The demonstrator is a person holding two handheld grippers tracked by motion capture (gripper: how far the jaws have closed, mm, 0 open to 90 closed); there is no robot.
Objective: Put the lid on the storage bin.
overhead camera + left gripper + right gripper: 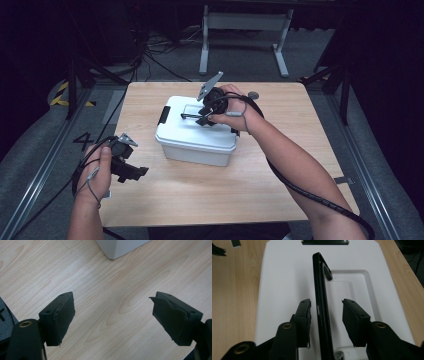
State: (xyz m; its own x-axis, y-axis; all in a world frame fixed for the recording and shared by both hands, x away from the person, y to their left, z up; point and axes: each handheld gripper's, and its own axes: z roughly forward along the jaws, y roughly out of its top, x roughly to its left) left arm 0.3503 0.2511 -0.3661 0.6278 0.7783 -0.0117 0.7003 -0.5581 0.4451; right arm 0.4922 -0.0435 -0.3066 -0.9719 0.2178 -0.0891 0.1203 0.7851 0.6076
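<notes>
The left gripper hovers low over the wooden table, jaws spread wide with bare wood between them. Ahead of it, a little apart, sits a white lidded storage box. On the box's lid, the right gripper straddles the raised black carry handle, jaws partly open; the left jaw is close beside the handle, the right stands apart. Beyond the handle lies a black latch at the lid's far edge.

A black figure "4" is marked on the grey floor just left of the counter, and the white print on the right cable is too small to read.
</notes>
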